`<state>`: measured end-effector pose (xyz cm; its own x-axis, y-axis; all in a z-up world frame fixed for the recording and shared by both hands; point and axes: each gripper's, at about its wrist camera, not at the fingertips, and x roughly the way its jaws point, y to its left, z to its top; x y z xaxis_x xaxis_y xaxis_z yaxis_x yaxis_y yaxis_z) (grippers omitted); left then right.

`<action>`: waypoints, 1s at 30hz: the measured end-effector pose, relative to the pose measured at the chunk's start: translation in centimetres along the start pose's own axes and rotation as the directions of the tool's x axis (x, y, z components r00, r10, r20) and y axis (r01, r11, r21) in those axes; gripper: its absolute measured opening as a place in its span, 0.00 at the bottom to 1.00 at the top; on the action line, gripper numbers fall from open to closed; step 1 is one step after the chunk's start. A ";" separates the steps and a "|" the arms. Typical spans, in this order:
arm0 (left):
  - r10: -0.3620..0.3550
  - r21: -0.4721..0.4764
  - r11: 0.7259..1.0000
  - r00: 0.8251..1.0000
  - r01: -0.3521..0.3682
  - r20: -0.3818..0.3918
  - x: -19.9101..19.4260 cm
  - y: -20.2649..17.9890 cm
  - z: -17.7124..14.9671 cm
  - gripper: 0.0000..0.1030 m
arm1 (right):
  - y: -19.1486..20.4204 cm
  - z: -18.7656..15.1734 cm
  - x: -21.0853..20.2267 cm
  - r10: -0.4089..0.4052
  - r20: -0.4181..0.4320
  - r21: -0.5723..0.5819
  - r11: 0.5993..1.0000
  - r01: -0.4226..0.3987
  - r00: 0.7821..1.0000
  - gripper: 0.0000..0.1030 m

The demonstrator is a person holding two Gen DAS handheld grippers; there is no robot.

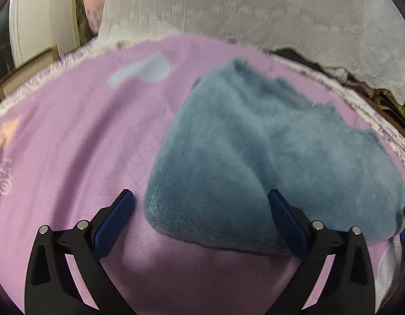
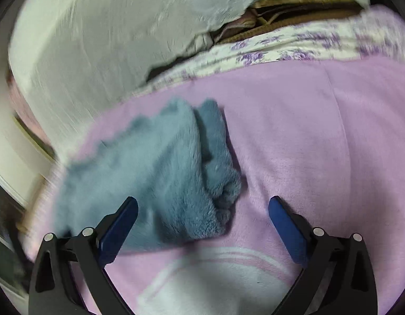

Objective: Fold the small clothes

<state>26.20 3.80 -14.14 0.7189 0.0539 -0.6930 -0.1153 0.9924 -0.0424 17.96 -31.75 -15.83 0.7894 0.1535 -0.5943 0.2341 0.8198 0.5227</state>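
A fluffy blue-grey garment (image 1: 268, 157) lies folded on a pink blanket (image 1: 71, 144), near the blanket's far edge where a floral sheet (image 2: 294, 47) shows. The left gripper (image 1: 199, 202) hangs over the garment's near corner with jaws spread wide, gripping nothing. The right gripper (image 2: 202, 207) is likewise spread and empty (its view is blurred), at the garment's bunched right end.
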 end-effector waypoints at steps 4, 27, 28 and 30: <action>-0.009 0.058 0.998 0.997 0.005 0.080 -2.4 -1.5 -0.1 0.96 | -2.4 0.9 -0.7 0.133 0.023 0.136 0.982 -0.135 0.991 0.97; -0.010 0.176 0.984 0.999 0.016 -0.033 2.0 -12.1 0.3 0.96 | -2.5 5.7 6.0 0.247 -0.148 0.222 0.952 -0.211 0.958 0.86; -0.020 0.170 0.985 0.999 0.025 -0.034 2.0 -12.0 0.4 0.96 | -2.2 5.9 6.4 0.241 -0.154 0.200 0.957 -0.209 0.958 0.86; -0.028 0.167 0.985 0.999 0.033 -0.033 2.1 -11.9 0.5 0.96 | -1.4 5.6 6.6 0.216 -0.154 0.118 0.973 -0.199 0.964 0.86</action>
<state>29.38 -7.86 -14.75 0.6991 0.0224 -0.7146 0.0244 0.9982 0.0552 26.02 -34.92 -17.08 0.7244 0.4097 -0.5545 0.1375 0.7023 0.6985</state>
